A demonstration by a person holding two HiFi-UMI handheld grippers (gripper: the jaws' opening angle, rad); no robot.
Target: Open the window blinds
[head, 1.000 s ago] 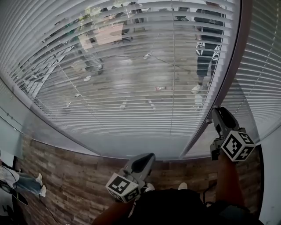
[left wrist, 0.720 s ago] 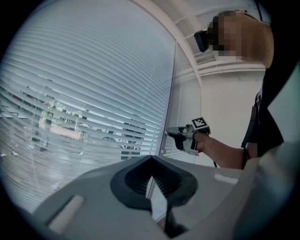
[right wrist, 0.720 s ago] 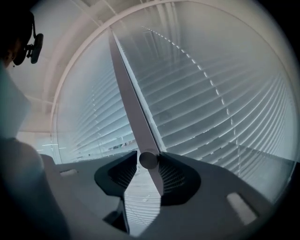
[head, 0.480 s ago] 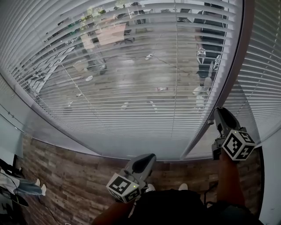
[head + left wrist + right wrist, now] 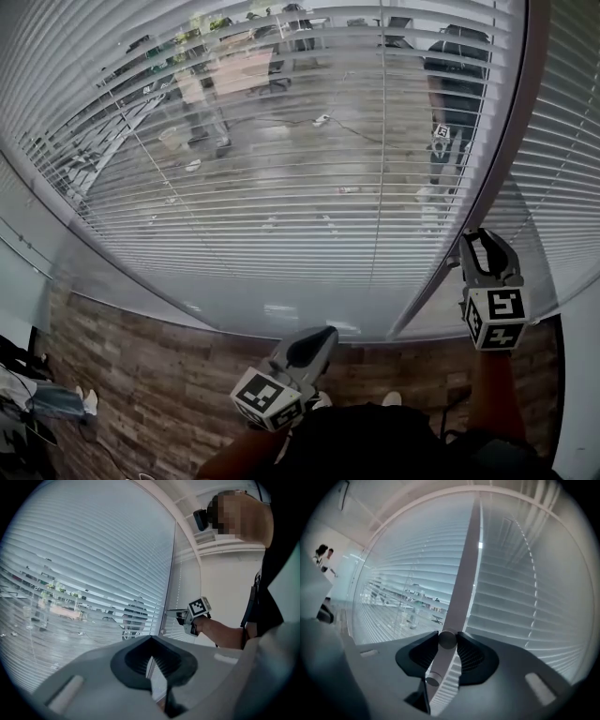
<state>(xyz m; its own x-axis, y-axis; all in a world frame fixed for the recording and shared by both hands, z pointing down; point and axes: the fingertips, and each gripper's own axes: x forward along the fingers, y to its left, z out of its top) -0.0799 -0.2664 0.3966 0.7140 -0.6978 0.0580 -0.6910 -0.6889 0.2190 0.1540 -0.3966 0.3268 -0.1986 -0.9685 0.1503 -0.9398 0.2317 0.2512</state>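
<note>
White slatted blinds (image 5: pixel 281 141) cover the wide window ahead, with a street showing between the slats. My right gripper (image 5: pixel 480 242) is held up at the blinds' right edge, beside the grey window post (image 5: pixel 502 131). In the right gripper view its jaws (image 5: pixel 446 641) have just been closing and now press on the round grey blind wand (image 5: pixel 439 662) from both sides. My left gripper (image 5: pixel 314 339) hangs lower, in front of my body, pointing at the window. Its tips (image 5: pixel 151 638) meet with nothing between them. The right gripper (image 5: pixel 177 615) also shows in the left gripper view.
A second slatted blind (image 5: pixel 567 141) hangs right of the post. A pale sill (image 5: pixel 216 309) runs under the window. Wood-look floor (image 5: pixel 141 384) lies below, with my shoe tips (image 5: pixel 389 397) near the wall. A glass partition (image 5: pixel 23 281) stands at the left.
My right gripper has rolled about its own axis at the wand, so its marker cube now faces me squarely. The left gripper has stayed in place.
</note>
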